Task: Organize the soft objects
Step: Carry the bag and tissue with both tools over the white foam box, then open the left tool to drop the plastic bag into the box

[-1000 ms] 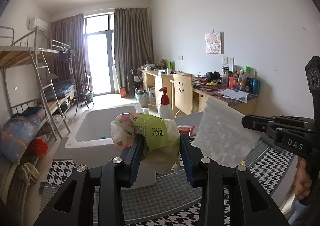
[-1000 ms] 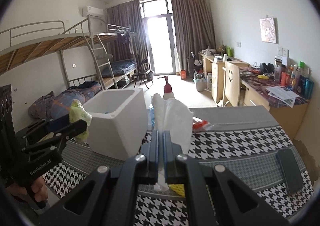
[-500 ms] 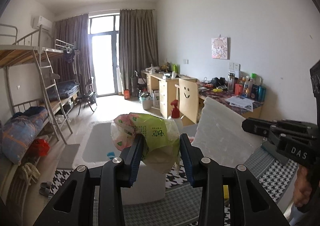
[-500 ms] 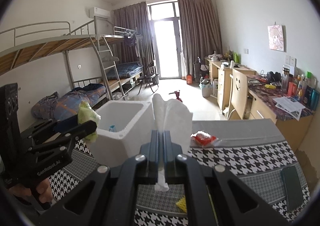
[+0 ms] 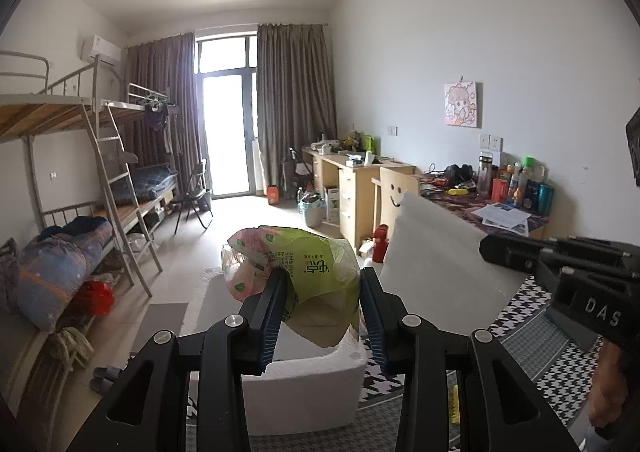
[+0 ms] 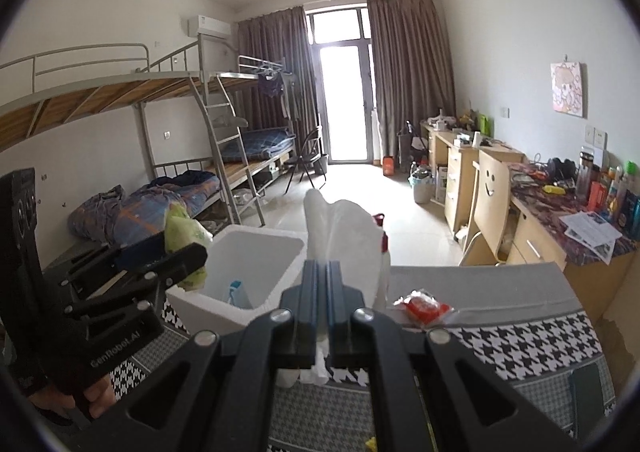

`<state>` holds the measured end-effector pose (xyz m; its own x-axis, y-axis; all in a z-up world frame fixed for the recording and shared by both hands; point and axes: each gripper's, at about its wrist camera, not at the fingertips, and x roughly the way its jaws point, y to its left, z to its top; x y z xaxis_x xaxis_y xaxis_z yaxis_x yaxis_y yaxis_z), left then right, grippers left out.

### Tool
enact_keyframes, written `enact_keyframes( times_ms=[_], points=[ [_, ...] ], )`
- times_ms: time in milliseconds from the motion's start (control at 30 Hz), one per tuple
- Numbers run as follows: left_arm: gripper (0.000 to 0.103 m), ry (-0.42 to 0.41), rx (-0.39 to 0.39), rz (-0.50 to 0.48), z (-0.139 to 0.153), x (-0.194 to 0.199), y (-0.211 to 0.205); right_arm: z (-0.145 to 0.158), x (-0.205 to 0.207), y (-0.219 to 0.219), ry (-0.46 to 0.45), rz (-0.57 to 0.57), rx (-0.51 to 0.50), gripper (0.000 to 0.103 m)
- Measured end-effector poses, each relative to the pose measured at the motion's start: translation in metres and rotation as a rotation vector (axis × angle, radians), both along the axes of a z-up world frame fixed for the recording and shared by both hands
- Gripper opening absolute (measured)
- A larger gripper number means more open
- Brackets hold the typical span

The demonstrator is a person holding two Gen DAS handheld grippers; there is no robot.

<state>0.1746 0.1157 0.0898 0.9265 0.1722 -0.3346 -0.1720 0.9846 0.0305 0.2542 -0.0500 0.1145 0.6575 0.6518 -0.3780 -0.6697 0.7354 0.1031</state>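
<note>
Left gripper [image 5: 320, 300] is clamped on a crinkly green and pink tissue pack [image 5: 296, 268] – the jaws press into its sides and the pack bulges up above them. It hangs in the air over the open top of the white foam box [image 5: 312, 384], which sits on the houndstooth tablecloth [image 5: 532, 316]. From the right wrist camera you can see the same left gripper [image 6: 192, 252] off to the left, with the green pack [image 6: 182, 228] poking out by the box's [image 6: 256, 252] near-left rim.

Right gripper [image 6: 323, 280] is pressed fully together, pinching a thin white plastic bag [image 6: 344, 236] – the bag fans out upward from the jaws and a little scrap hangs below them. It's held just right of the box, above the table. In the left wrist view that bag [image 5: 436, 260] shows up as a big pale sheet, with the right gripper [image 5: 560, 264] coming in from the right edge and a bit of a hand [image 5: 608, 392] under it.

Inside the box there's something blue and white [image 6: 236, 290] at the bottom, can't tell what. A small red packet [image 6: 424, 304] lies on the grey part of the cloth, to the right of the bag. A dark phone [image 6: 588, 392] lies at the table's right edge. Behind the bag a red-capped spray bottle [image 6: 380, 232] just peeks out.
</note>
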Motion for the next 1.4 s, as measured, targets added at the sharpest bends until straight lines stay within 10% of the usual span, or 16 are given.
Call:
enact_keyframes(
  times_ms=[933,1100,1400],
  points=[
    [0.041,0.134,-0.097,0.08,-0.035,0.064,0.061,0.019,0.025,0.051,-0.02,0.107,-0.015,0.006],
    [0.077,0.158,-0.122,0.091,-0.043,0.067,0.065,0.016,0.029,0.054,-0.016,0.103,-0.024,0.006],
    [0.099,0.08,-0.076,0.155,-0.026,0.039,0.066,0.019,0.03,0.057,-0.024,0.1,-0.031,0.006]
  ],
)
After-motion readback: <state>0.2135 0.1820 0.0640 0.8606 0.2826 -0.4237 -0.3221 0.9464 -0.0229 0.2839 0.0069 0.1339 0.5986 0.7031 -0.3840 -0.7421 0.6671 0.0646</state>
